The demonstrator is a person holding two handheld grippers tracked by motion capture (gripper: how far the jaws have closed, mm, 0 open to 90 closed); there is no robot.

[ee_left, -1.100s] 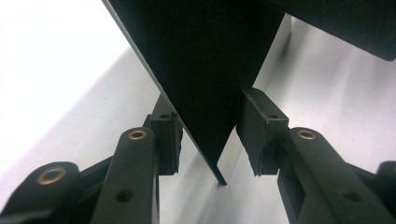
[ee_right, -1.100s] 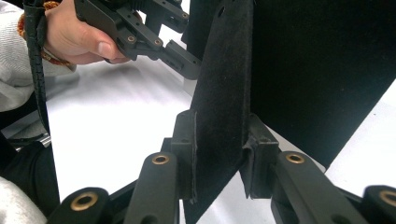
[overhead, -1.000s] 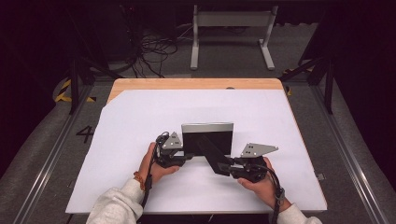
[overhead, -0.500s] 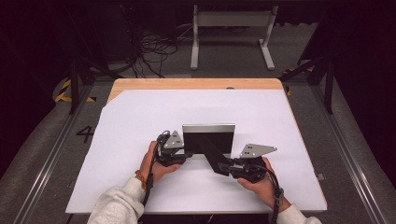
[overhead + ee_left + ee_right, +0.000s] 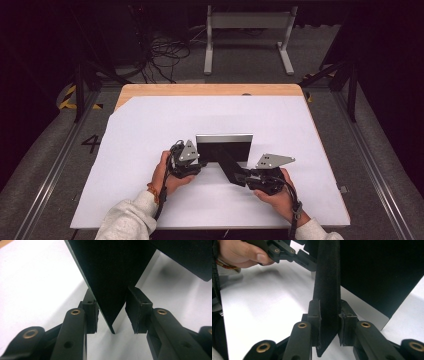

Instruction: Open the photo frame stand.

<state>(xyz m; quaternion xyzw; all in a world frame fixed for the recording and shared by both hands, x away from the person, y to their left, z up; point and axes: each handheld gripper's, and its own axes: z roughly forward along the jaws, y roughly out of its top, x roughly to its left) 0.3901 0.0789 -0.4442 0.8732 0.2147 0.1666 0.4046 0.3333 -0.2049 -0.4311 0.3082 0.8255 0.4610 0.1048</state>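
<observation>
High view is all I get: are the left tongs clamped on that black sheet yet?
Observer: No. In the left gripper view the left tongs stand open around a corner of the black sheet, with a clear gap at one pad.
Operator: And the right tongs?
Observer: The right gripper view shows the right tongs shut on a black flap that stands on edge, with both pads pressed against it.

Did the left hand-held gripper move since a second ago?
No. The left hand-held gripper sits at the same spot beside the black panel's near-left corner, equally far from the white sheet's front edge.
</observation>
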